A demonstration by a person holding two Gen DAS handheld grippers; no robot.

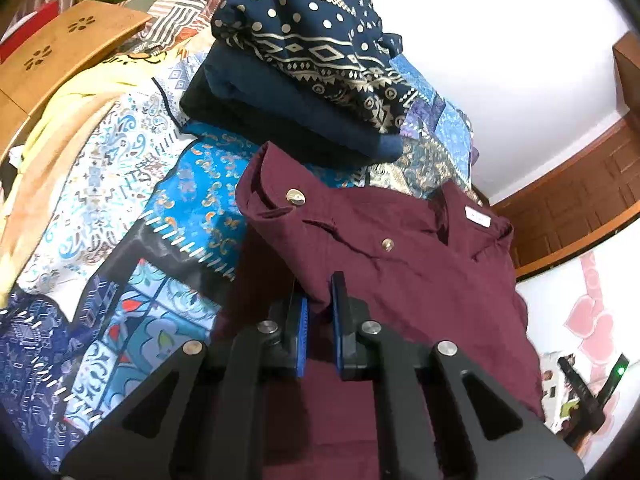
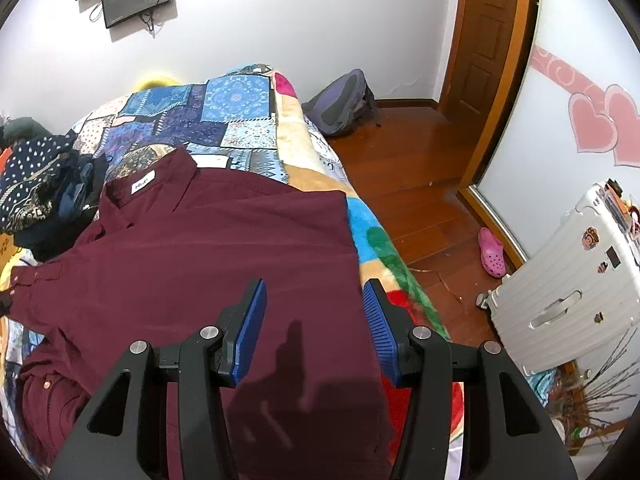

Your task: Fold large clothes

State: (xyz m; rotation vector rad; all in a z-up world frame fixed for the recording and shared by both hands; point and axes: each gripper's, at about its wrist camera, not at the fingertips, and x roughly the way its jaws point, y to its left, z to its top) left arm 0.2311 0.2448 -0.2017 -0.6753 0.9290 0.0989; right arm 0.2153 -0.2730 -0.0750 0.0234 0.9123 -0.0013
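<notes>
Maroon shirt (image 1: 400, 264) fills the centre of our left wrist view, lying on the patchwork bedspread (image 1: 132, 240) with its collar pointing away from us toward the stack of folded navy clothes (image 1: 304, 72) beyond it. Our left gripper (image 1: 320, 300) sits low at the shirt's near left edge, its blue pads drawn close with a fold of maroon cloth between them, so we judge it is pinching the fabric, though the contact itself is partly hidden. In our right wrist view the shirt (image 2: 208, 264) spreads leftward and ahead, collar and white label at the far end, its long axis running away from us along the bed. Our right gripper (image 2: 314, 300) hovers spread wide above the shirt's right side edge, straddling that border near the bedspread (image 2: 240, 112). We judge the right side is the free one to grasp next.
</notes>
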